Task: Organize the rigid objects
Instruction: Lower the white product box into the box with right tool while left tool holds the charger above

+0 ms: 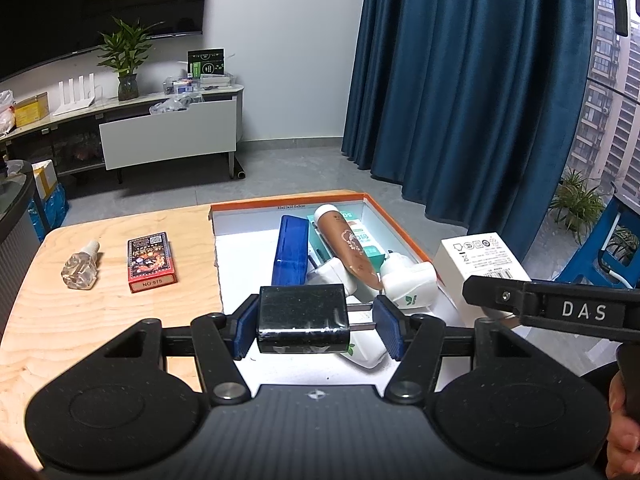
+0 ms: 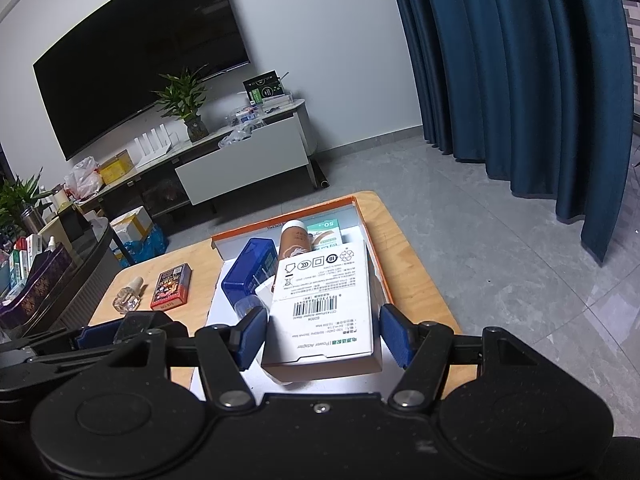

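Note:
My left gripper [image 1: 318, 326] is shut on a black power adapter [image 1: 302, 316]; its metal prongs press the right pad. It hangs over the near end of the orange-rimmed box [image 1: 288, 200] on the wooden table [image 1: 100, 340]. My right gripper [image 2: 322, 338] is shut on a white adapter carton [image 2: 326, 308], held over the same box's [image 2: 280, 226] right side; the carton [image 1: 480, 264] also shows at right in the left wrist view. Inside the box lie a blue case [image 1: 292, 252], a brown tube [image 1: 348, 244], a teal carton and white bottles [image 1: 408, 280].
A small glass bottle [image 1: 80, 270] and a red card pack [image 1: 151, 260] lie on the table left of the box. A person's hand [image 1: 624, 432] shows at the lower right. Beyond the table are grey floor, a TV cabinet and blue curtains.

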`<state>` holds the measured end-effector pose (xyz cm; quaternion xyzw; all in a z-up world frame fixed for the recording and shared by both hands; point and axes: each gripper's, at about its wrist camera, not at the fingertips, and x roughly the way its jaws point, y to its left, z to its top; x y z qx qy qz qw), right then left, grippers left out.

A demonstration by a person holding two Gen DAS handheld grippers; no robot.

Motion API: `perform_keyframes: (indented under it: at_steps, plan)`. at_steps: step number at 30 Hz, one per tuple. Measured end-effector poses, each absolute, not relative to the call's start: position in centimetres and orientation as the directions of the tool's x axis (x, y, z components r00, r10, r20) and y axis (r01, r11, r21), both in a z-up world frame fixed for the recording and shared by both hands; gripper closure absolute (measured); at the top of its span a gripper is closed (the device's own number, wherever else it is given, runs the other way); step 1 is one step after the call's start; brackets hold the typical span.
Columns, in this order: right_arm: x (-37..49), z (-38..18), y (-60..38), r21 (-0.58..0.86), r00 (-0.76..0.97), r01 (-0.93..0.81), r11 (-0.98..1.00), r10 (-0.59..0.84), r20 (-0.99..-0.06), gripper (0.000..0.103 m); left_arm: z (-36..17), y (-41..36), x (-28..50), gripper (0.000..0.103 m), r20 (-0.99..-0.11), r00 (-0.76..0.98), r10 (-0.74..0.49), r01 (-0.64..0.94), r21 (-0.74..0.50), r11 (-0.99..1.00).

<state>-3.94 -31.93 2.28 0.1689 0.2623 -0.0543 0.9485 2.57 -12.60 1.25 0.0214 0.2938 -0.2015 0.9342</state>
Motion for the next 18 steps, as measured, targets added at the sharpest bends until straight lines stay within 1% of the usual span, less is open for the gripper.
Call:
perform_keyframes:
  at_steps: [18]
  plan:
    - [-4.11,1.98,-32.27,0.295,0.854,0.195,0.935,-0.013,-0.52,0.028,1.07,-12.65,2.8,0.042,-0.564,0.74,-0.367,0.391,-0.084,0.917]
